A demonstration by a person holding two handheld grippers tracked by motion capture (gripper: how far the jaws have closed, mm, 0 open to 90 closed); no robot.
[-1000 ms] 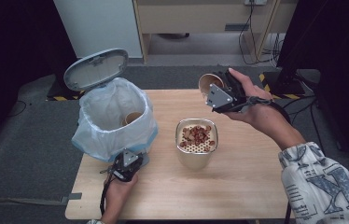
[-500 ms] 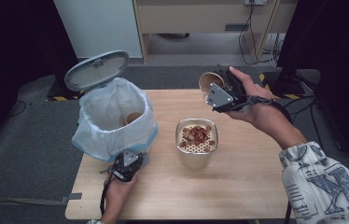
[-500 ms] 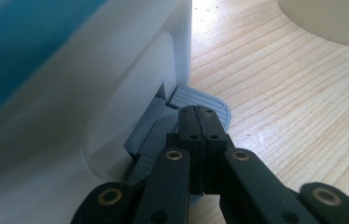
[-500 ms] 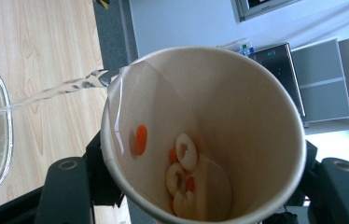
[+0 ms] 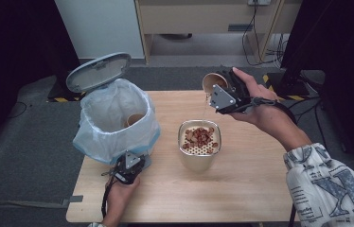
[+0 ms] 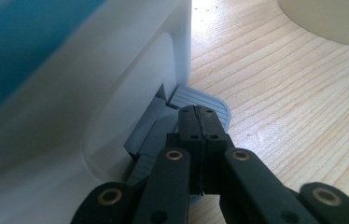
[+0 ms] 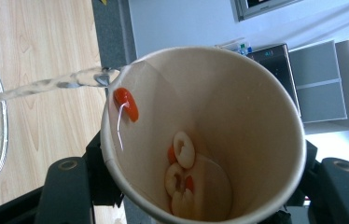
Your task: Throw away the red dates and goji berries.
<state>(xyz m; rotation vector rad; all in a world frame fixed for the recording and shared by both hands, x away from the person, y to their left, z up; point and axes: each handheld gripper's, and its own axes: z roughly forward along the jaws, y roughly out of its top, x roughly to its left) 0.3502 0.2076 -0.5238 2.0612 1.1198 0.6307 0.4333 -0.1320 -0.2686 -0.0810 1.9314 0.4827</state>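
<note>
Paper cup: the cup (image 7: 238, 116) is tipped over on its side, up in the air by the far edge of the tabletop (image 5: 260, 189), just past the sieve (image 5: 181, 137).
Right gripper: the right gripper (image 5: 218, 86) has its fingers squeezed tight on the cup, one on each side.
Water: a thin stream of water (image 7: 46, 84) runs off the cup's lip and falls toward the sieve.
What changed: almost nothing. The cup leans the same way as a moment ago, and both hands are in the same spots. The pour just goes on.
Bits: some round bits (image 7: 182, 149) lie deep in the cup, and a red one (image 7: 127, 103) sticks near the lip. More bits (image 5: 201, 135) already sit in the sieve.
Sieve: it rests on top of a pot (image 5: 196, 163) in the middle of the tabletop.
Left gripper: the left gripper (image 6: 199, 116) has its fingers shut with nothing between them. The tips push down on the pedal (image 6: 200, 100) of the bin (image 5: 118, 127).
Lid: the lid (image 5: 98, 71) stands open, same as before.
What it means: I think the water is nearly out, but some bits are left in the cup. It may need a bigger tip to empty. The bin is open and ready for the cup.
</note>
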